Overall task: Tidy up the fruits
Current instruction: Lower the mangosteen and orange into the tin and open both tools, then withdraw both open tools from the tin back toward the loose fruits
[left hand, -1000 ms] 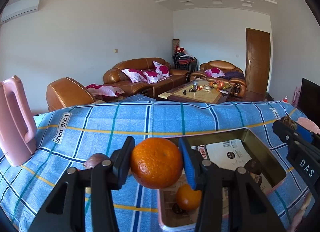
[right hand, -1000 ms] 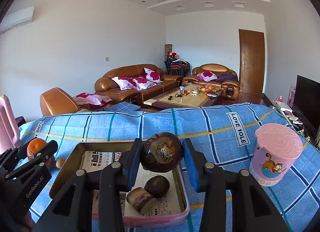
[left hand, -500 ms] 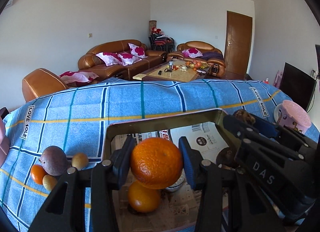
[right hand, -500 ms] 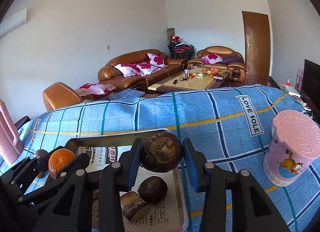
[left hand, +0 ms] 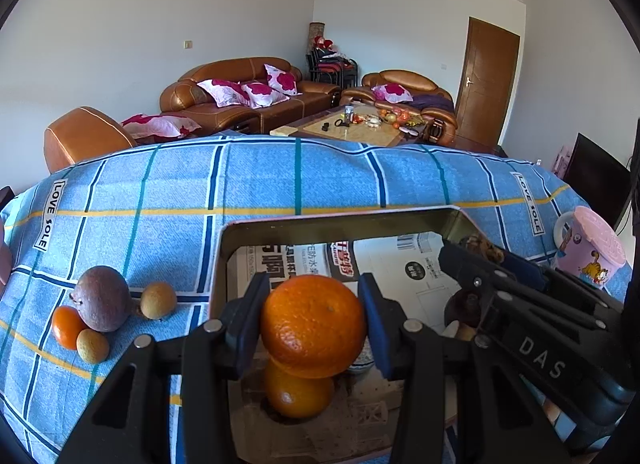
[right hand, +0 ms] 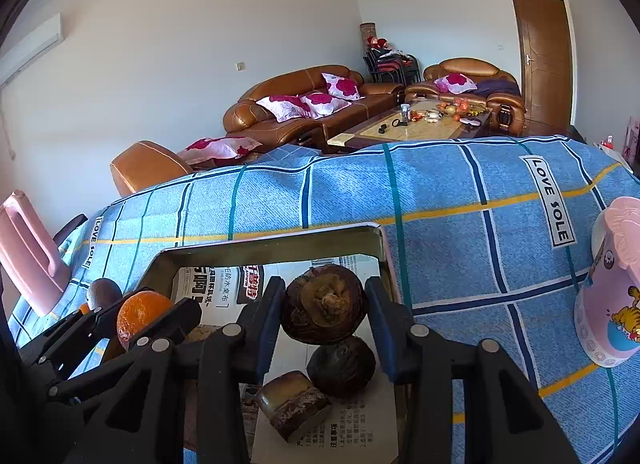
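The paper-lined tray (left hand: pixel 336 219) holds an orange (left hand: pixel 298 398) and dark fruits (right hand: pixel 342 366). Above it, left tongs (left hand: pixel 314 324) clamp another orange (left hand: pixel 314 326); right tongs (right hand: pixel 324 304) clamp a dark brown fruit (right hand: pixel 324 304).

**Fruit over the tray**

I am seeing a bright orange (left hand: pixel 314 326) hanging above a second orange (left hand: pixel 298 394) lying in the paper-lined tray (left hand: pixel 336 221), while a dark, wrinkled brown fruit (right hand: pixel 324 304) is hovering over two similar dark ones (right hand: pixel 342 366).
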The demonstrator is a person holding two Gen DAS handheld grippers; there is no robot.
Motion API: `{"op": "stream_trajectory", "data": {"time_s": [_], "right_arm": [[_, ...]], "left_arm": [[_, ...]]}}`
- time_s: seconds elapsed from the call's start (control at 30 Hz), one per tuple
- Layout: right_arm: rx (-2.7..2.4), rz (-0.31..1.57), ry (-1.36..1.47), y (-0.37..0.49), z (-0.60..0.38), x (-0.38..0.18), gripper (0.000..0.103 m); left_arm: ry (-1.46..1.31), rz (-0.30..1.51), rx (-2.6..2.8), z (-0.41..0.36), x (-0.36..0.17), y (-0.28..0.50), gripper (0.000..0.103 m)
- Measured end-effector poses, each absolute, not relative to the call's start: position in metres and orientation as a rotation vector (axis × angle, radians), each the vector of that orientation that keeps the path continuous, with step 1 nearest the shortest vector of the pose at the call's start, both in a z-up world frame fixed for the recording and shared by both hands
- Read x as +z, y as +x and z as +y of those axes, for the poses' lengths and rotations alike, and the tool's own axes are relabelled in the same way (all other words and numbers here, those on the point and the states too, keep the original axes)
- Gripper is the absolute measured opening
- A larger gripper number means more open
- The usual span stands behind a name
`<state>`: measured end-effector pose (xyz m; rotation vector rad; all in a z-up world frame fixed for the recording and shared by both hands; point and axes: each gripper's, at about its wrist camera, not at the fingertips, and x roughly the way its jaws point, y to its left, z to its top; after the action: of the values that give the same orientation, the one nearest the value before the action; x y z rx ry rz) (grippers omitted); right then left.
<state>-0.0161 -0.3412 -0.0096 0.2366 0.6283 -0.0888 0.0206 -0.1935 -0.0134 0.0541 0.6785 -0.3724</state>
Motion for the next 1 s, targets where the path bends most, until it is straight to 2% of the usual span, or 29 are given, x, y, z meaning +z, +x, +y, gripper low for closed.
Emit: {"op": "stream_trajectory", "data": {"time_s": [0.13, 0.2, 0.27, 0.4, 0.47, 0.53, 0.6, 1.0], "right_arm": [[-0.032, 0.631, 0.305, -0.019, -0.347, -0.011, 0.044], [0.027, 0.615, 0.377, -0.022, -0.352, -0.011, 0.051], [0.060, 0.593, 0.422, -0.025, -0.354, -0.010, 0.065], [0.045, 0.551, 0.418, -0.029, -0.351, -0.004, 0.066], [0.019, 0.507, 0.417, -0.034, -0.352, 0.000, 0.066], [-0.003, 0.472, 0.410, -0.038, -0.354, 0.004, 0.066], [-0.021, 0.464, 0.403, -0.039, -0.355, 0.004, 0.066], [-0.128, 0.431, 0.323, -0.046, -0.356, 0.008, 0.066]], "left_arm": [[0.038, 0.682, -0.372, -0.190, -0.014, 0.021, 0.048], [0.048, 0.678, -0.375, -0.192, -0.014, 0.020, 0.048], [0.057, 0.674, -0.379, -0.194, -0.013, 0.018, 0.048], [0.058, 0.663, -0.375, -0.194, -0.012, 0.017, 0.049], [0.064, 0.639, -0.361, -0.193, -0.009, 0.013, 0.063], [0.077, 0.614, -0.337, -0.194, -0.007, 0.010, 0.095], [0.088, 0.587, -0.333, -0.195, -0.004, 0.005, 0.103], [0.074, 0.551, -0.308, -0.190, 0.000, 0.001, 0.103]]}}
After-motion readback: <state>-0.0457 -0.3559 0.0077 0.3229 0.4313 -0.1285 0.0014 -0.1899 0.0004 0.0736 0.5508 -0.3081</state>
